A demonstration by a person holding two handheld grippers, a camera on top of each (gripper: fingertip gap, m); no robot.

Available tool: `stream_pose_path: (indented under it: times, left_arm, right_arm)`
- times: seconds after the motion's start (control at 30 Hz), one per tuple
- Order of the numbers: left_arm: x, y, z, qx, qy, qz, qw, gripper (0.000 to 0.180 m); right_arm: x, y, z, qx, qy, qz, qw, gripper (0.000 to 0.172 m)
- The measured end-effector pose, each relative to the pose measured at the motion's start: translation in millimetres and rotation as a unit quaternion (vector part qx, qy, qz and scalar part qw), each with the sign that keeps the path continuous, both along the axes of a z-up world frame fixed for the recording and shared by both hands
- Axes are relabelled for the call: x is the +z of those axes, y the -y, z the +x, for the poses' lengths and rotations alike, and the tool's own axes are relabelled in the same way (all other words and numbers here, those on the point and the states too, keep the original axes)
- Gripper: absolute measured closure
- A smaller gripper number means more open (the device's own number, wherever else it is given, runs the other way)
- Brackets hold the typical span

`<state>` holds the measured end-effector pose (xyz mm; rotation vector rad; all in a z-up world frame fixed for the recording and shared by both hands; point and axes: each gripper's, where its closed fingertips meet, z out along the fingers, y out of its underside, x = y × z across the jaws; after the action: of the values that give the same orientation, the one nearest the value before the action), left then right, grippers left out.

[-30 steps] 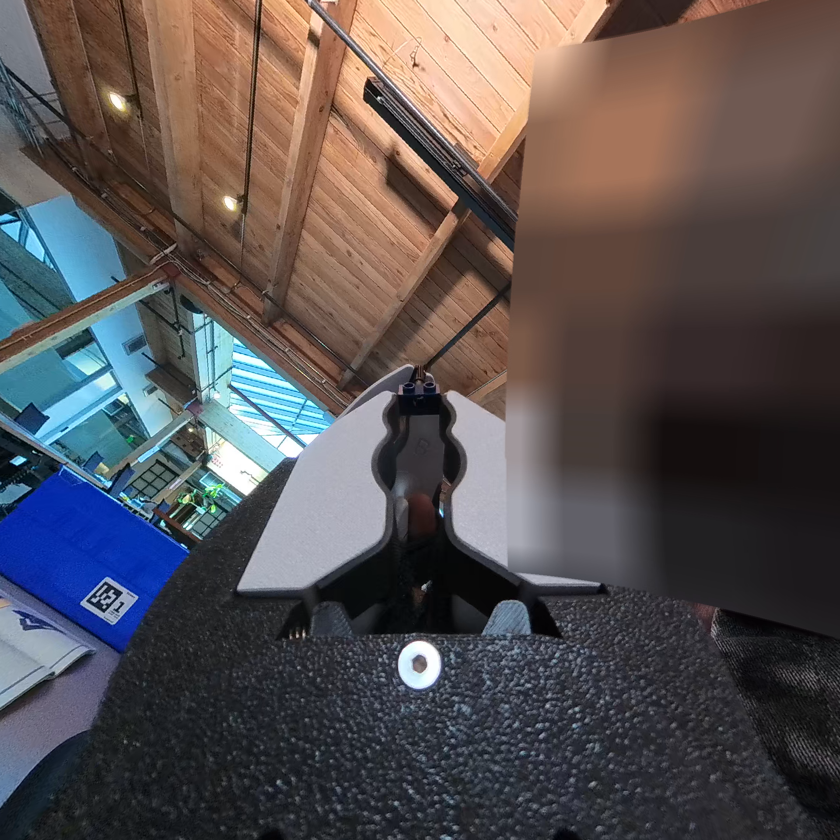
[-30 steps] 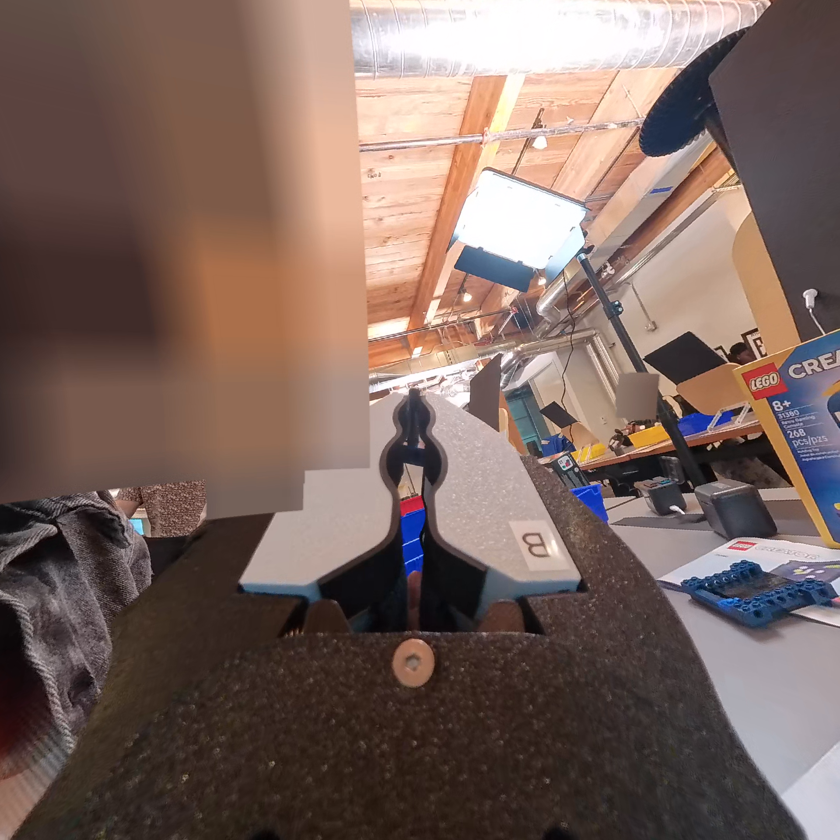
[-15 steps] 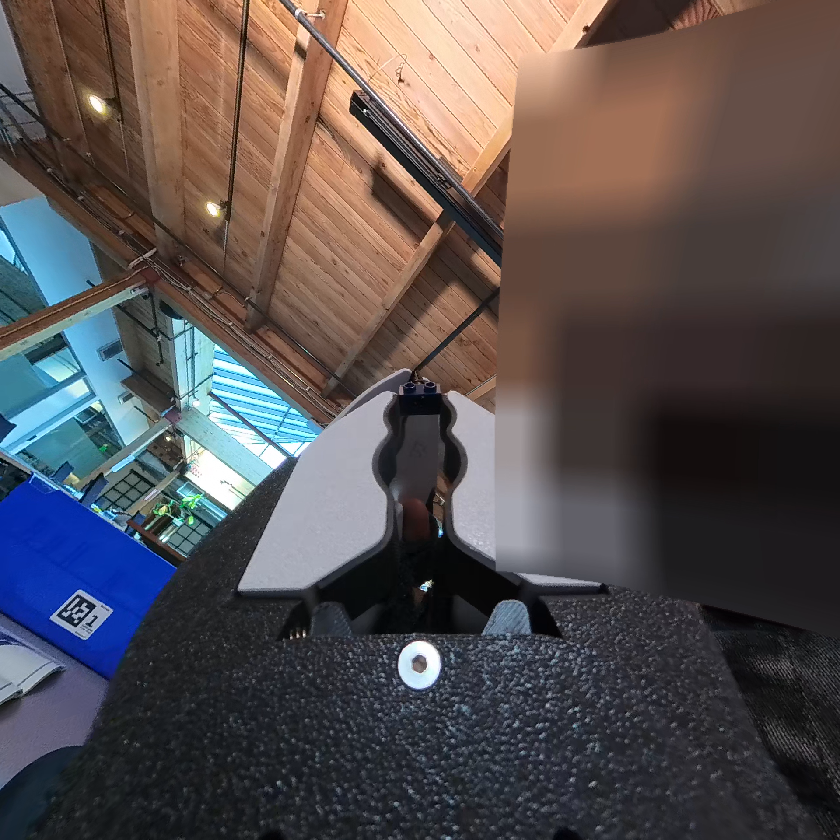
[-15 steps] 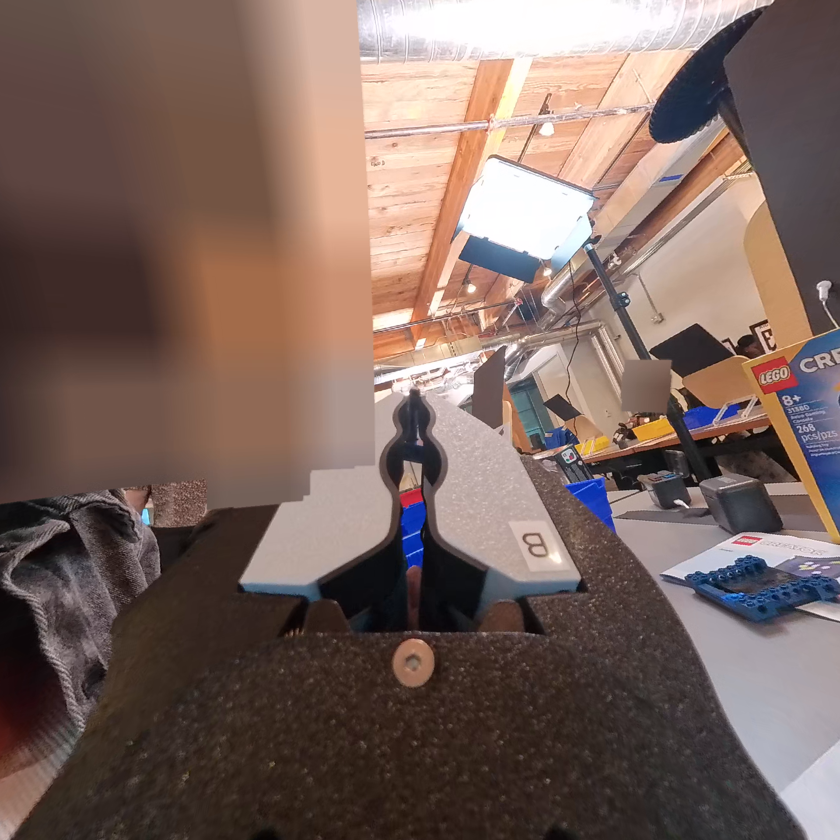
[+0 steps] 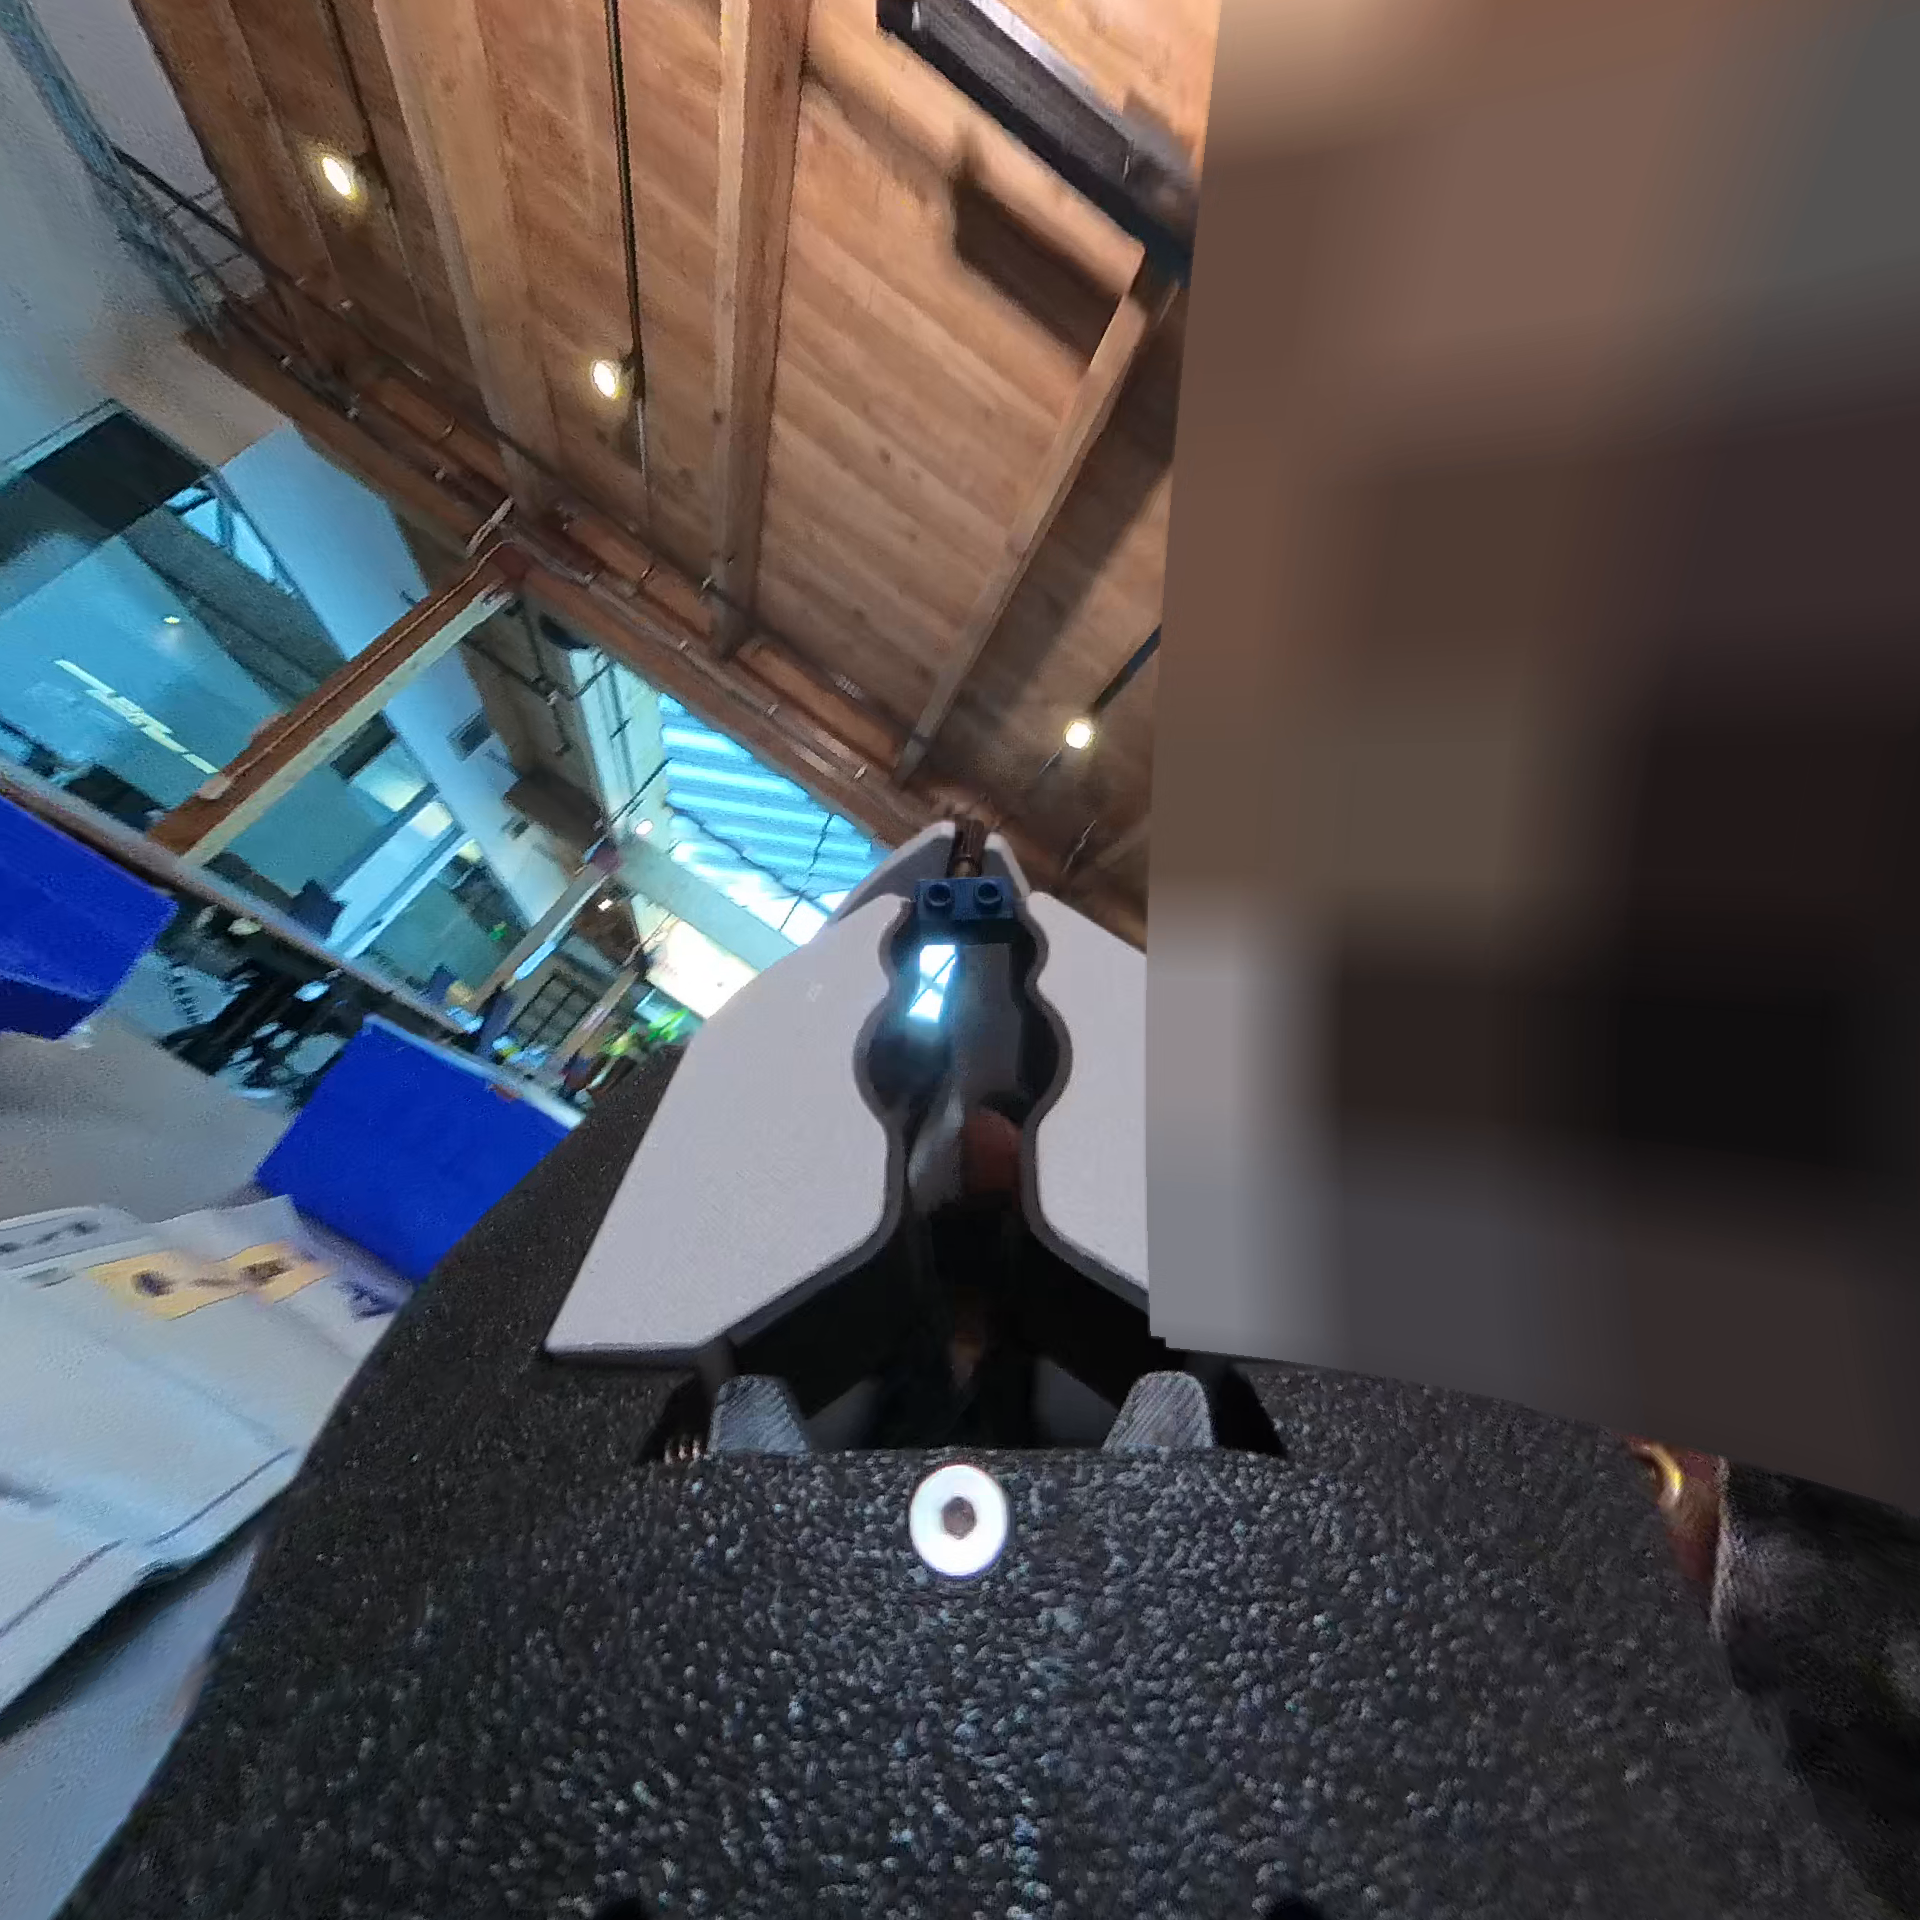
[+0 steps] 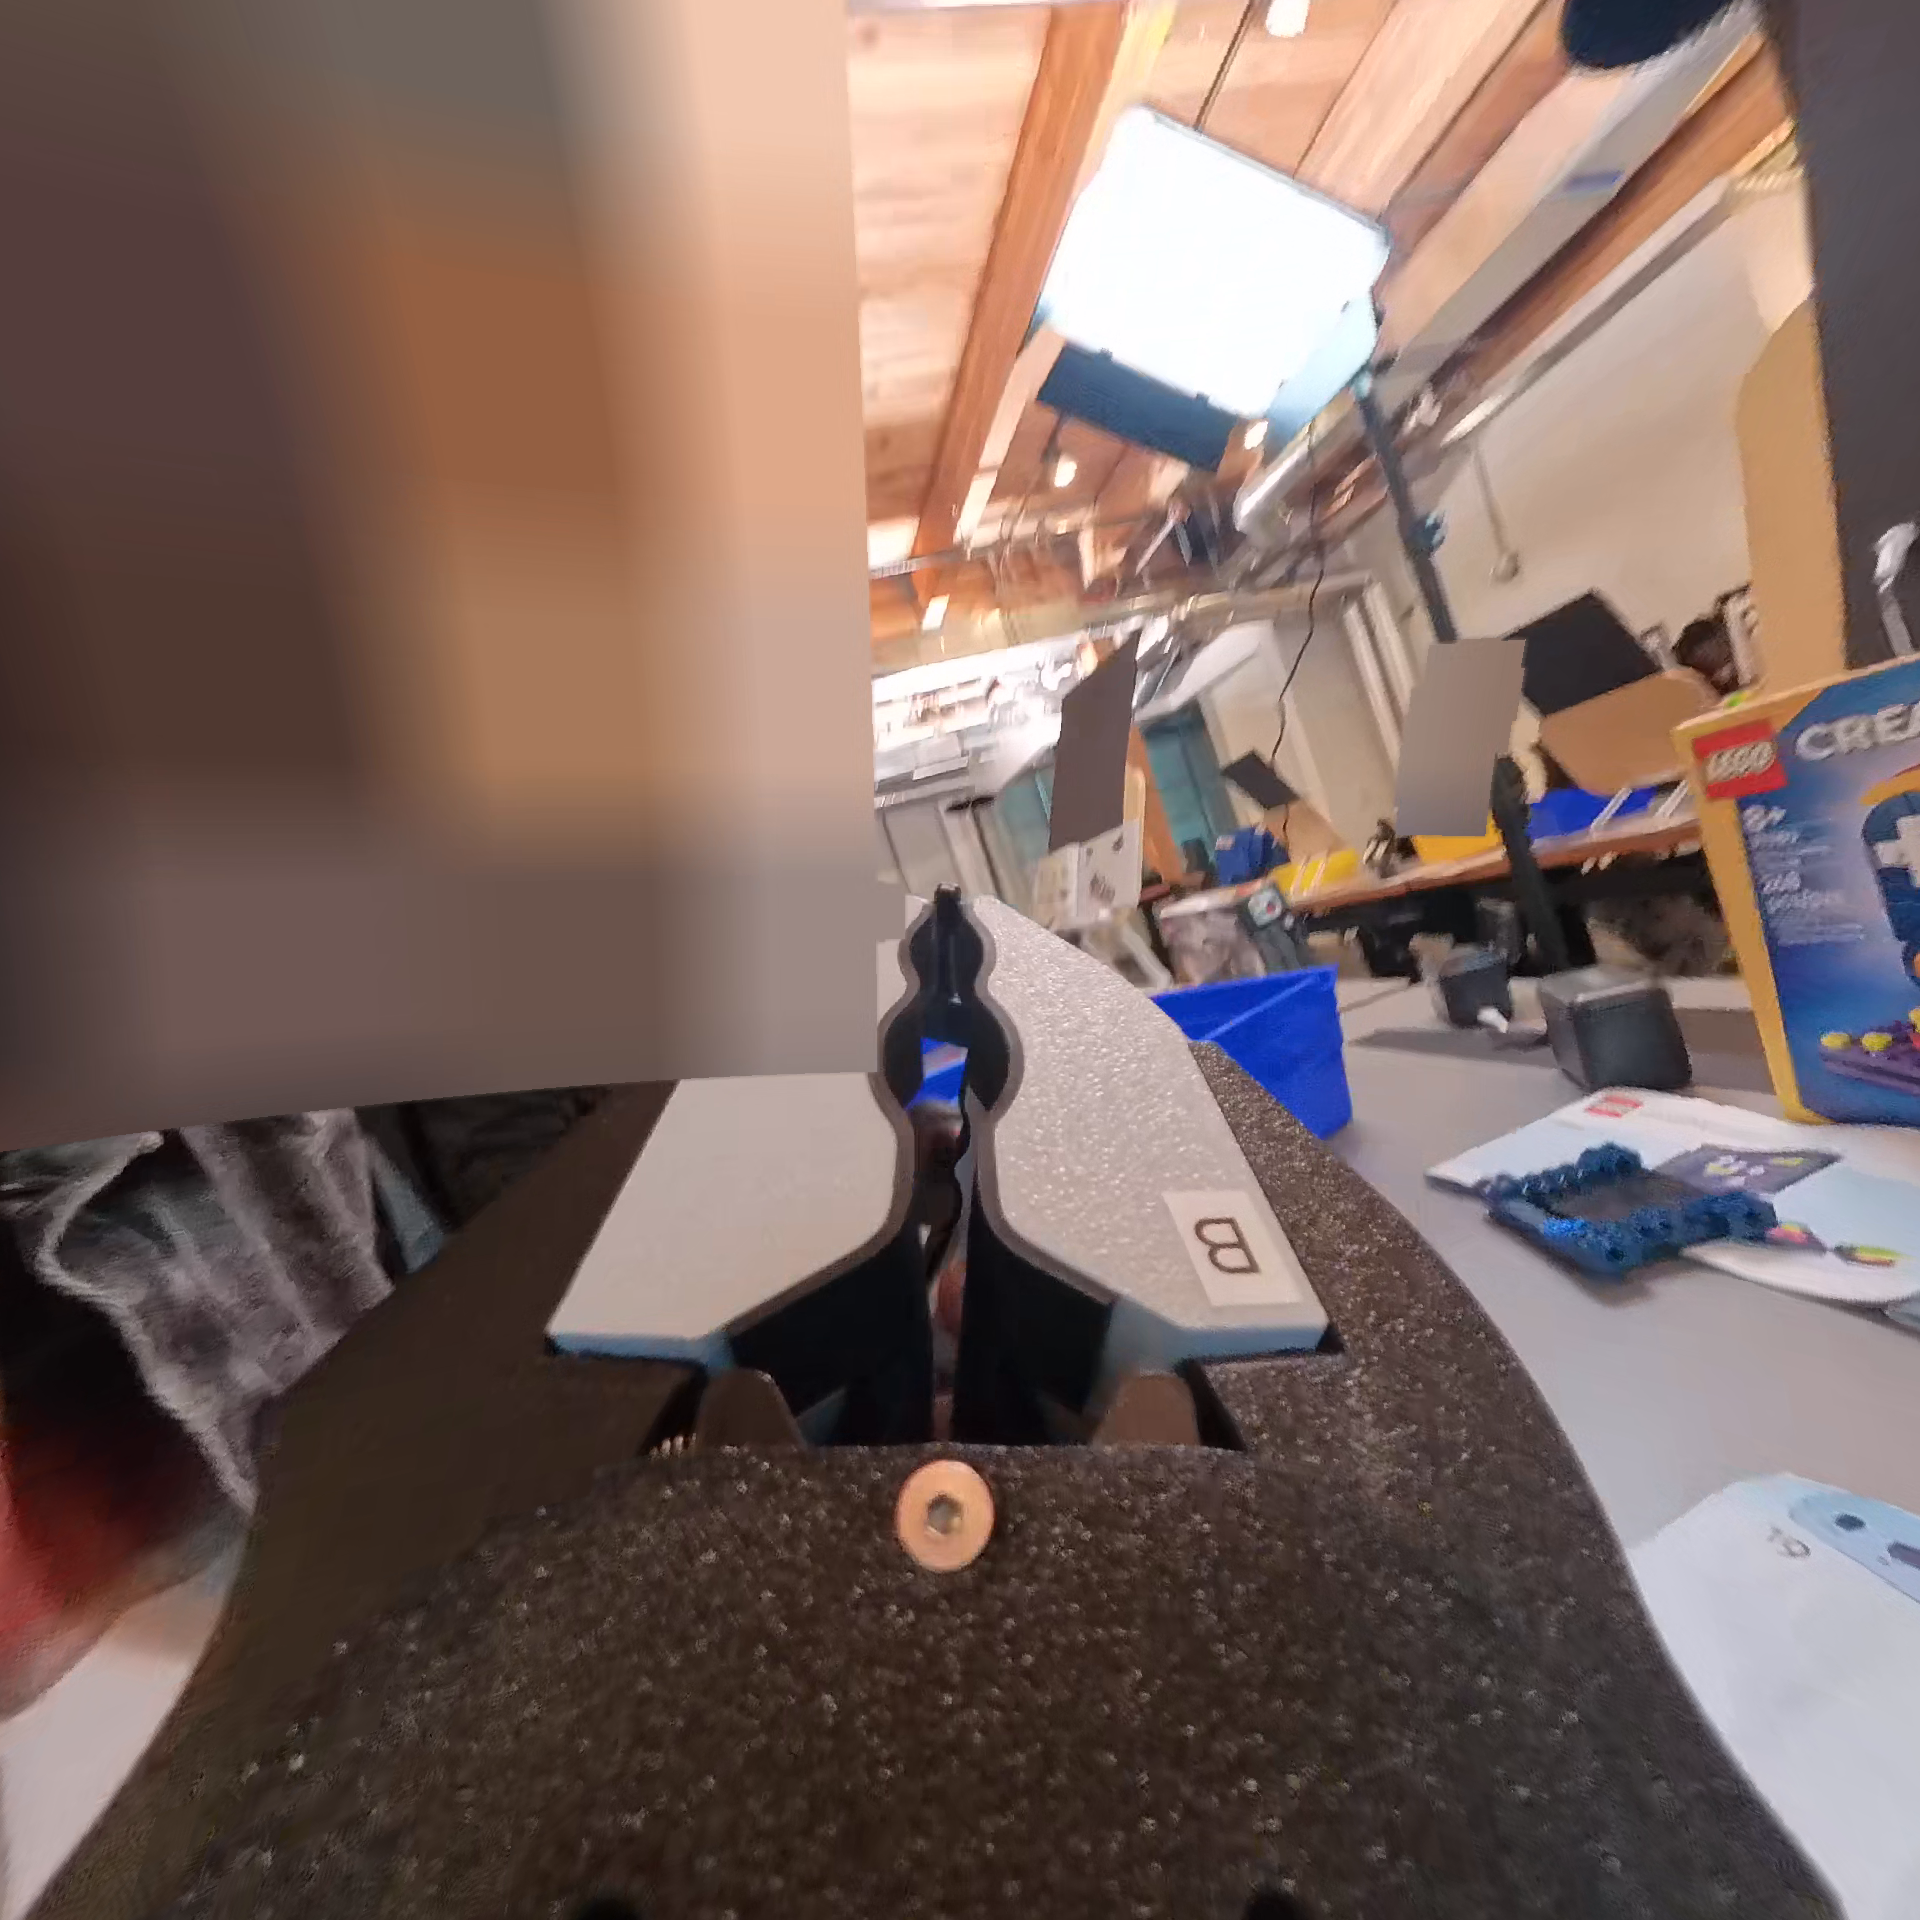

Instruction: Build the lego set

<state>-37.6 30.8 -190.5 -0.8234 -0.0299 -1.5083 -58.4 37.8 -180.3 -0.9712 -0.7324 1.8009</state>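
The left gripper (image 5: 964,912) pinches a small dark blue two-stud brick (image 5: 964,902) at its fingertips, raised toward a wooden ceiling (image 5: 883,343); the right gripper (image 6: 948,935) has its jaws pressed together; a grey table (image 6: 1621,1382) on the right carries a blue bin (image 6: 1273,1039), a boxed set (image 6: 1829,894) and a blue plate (image 6: 1621,1210) on a booklet (image 6: 1766,1216).

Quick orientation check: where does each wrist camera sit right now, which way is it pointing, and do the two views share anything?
Left wrist view: behind the left gripper, tilted up at the wooden ceiling; its fingers pinch a small dark-blue brick.
Right wrist view: behind the right gripper, jaws together, facing across a grey table with a blue bin and toy box.
Shared: wooden ceiling; neither shows the other gripper.
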Motion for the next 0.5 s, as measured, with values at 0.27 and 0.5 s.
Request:
stream_pose_path:
  times: [0.27,0.5]
  left_arm:
    - [-17.4,7.8,13.4,0.033,-0.165,-0.013,0.986,0.164]
    - [-29.0,8.0,19.5,0.042,-0.202,-0.026,0.978,0.165]
  right_arm:
    - [-13.7,7.7,8.0,0.05,0.086,-0.01,0.995,0.169]
    - [-25.0,8.5,10.3,0.039,0.083,-0.04,0.995,0.169]
